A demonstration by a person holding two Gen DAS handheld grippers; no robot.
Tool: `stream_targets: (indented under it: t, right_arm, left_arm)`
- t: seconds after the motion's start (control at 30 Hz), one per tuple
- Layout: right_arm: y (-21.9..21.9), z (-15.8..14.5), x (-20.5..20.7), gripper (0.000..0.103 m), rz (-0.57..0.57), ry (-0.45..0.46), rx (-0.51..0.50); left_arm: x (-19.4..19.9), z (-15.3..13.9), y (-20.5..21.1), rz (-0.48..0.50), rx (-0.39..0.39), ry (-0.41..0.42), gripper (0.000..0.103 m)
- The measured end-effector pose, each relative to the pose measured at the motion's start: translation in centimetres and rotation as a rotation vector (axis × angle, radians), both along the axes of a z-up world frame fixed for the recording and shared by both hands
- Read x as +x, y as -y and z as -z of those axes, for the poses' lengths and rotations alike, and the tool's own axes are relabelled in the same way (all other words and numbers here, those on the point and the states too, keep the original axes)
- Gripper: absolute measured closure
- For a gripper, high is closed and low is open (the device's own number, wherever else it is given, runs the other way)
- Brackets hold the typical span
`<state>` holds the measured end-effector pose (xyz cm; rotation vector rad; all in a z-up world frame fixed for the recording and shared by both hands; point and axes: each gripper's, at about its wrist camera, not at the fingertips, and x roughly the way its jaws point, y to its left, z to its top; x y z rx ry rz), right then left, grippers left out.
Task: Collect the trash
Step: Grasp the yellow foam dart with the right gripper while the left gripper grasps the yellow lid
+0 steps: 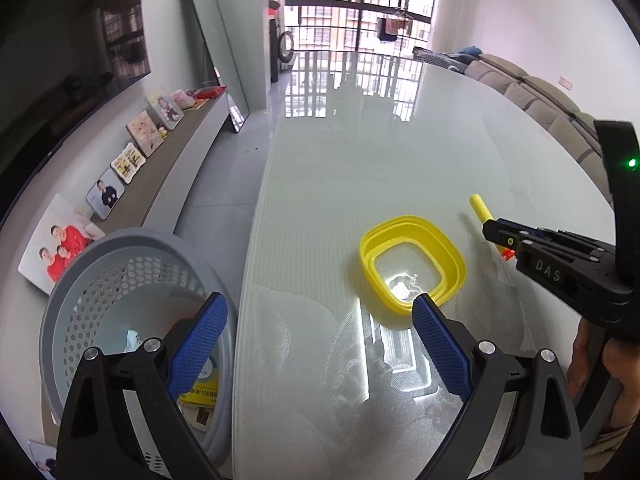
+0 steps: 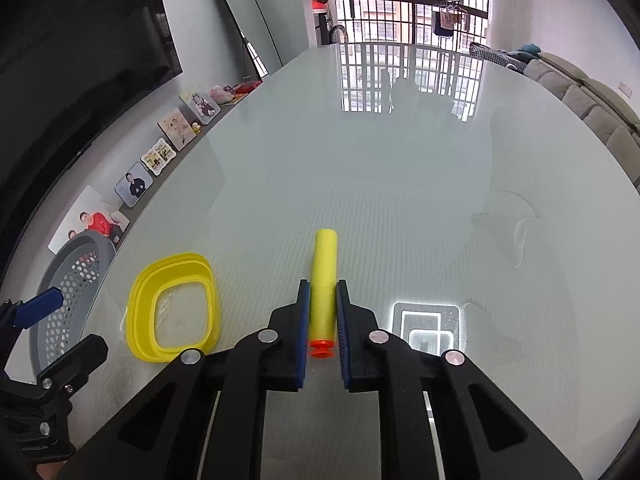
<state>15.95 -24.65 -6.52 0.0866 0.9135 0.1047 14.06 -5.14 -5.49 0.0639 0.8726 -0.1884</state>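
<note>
— Two pieces of trash left on the worktop (image 2: 400,168), by my count. Leftmost, the grey basket (image 1: 80,280) beside the worktop edge already holds some wrappers.

— And the left hand-held gripper (image 1: 316,344)?

— Jaws wide apart, gripping nothing, hanging over that edge between the basket and the yellow ring (image 1: 412,264).

— The ring is untouched?

— It lies flat just beyond the blue pads. Further right, the right hand-held gripper (image 2: 322,312) has clamped down on the yellow foam dart (image 2: 324,280), orange tip toward the hand, foam poking out ahead.

— So the dart goes in next, I'd guess, then the ring.
</note>
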Motion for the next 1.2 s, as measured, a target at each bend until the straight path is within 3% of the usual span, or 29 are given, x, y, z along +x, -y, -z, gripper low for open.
stream_targets:
  t: [0.43,0.77,0.9,1.0,1.07,1.2]
  right_arm:
    - [5.0,-0.9,-1.1,0.091,0.11,0.03,0.185]
    - [6.4,-1.9,-1.8,0.091,0.137,0.06,0.237]
    - [6.9,-2.3,-2.3,0.091,0.134,0.074,0.249]
    - [7.1,-2.5,-2.4,0.091,0.132,0.077,0.257]
    - [7.2,-2.6,-2.5,0.091,0.131,0.08,0.261]
    - [7.3,-2.7,-2.7,0.091,0.129,0.083,0.263]
  left_arm:
    - [1.9,1.5,5.0,0.108,0.017,-0.07,0.007]
    - [3.9,3.2,6.6,0.095,0.057,-0.14,0.007]
    - [4.2,3.0,6.9,0.083,0.068,-0.12,0.008]
    - [4.1,2.9,7.2,0.085,0.061,-0.112,0.017]
    - [3.9,2.8,7.3,0.084,0.05,-0.106,0.03]
    - [3.6,2.5,7.1,0.089,0.026,-0.106,0.031]
